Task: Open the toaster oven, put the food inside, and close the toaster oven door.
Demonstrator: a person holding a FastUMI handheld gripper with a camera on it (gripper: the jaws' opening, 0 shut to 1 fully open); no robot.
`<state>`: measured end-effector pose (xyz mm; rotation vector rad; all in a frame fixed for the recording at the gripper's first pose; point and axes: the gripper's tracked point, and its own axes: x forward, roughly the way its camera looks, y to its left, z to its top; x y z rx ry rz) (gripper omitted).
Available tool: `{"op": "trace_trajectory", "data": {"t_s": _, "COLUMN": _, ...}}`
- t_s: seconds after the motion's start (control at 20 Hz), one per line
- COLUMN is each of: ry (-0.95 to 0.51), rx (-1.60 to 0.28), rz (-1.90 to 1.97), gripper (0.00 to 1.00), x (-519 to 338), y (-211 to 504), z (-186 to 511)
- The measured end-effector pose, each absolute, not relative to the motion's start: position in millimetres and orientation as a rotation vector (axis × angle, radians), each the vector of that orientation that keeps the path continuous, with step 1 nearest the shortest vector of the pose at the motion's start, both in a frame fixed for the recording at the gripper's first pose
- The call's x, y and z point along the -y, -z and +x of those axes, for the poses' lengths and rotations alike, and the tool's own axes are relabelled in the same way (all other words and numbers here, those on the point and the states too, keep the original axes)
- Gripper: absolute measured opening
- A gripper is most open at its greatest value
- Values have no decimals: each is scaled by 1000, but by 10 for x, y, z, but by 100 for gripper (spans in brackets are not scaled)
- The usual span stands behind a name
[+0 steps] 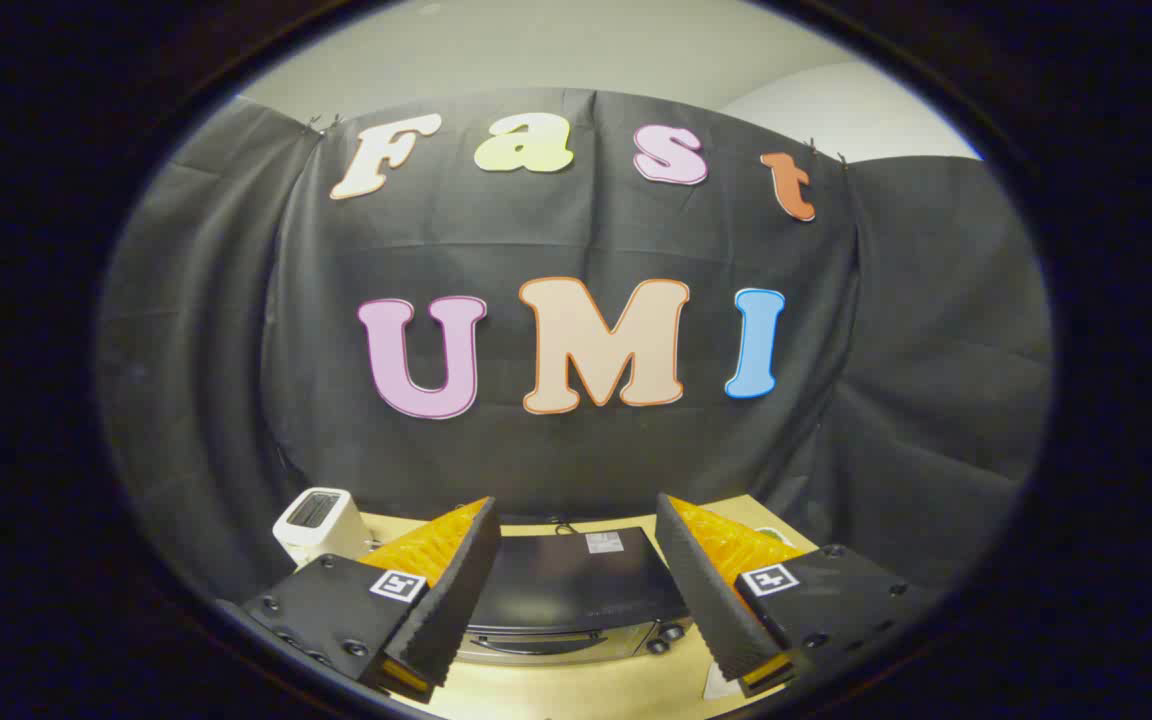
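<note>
Gripper: the gripper [586,610] hangs high over the desk, looking down across it at the booth wall.
Fingers: spread wide apart, nothing between them, nothing touched; each finger [456,590] is a wedge-shaped block with a ribbed inner face, tapering towards the tip.
Finger mounts: flat, dark, matte plates with screw heads, and a small square printed marker [397,585] on each one.
Toaster oven: the toaster oven [576,590] sits right there in the gap between the fingers, below and just ahead of them, on the desk; it's a boxy thing with a smooth dark glossy top and a small pale sticker near its back edge.
Oven front: a shiny metal face with a long bar handle [536,645] and round knobs to its right; the door looks closed.
Toaster: a small white toaster [318,520] with rounded corners and a dark slot on top stands beyond the left finger, well apart from the oven.
Desk: the desk [576,690] is pale wood, smooth and flat.
Backdrop: black cloth in soft folds.
</note>
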<state>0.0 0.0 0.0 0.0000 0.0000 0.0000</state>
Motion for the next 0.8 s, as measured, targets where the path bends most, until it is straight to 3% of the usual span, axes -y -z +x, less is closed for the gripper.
{"op": "trace_trajectory", "data": {"t_s": 0.55, "ry": 49, "rx": -15, "rz": 27, "gripper": 98, "x": -47, "y": 134, "z": 114}}
{"op": "trace_trajectory", "data": {"t_s": 0.8, "ry": 0, "rx": -42, "rz": 34, "gripper": 98, "x": 54, "y": 437, "z": 51}}
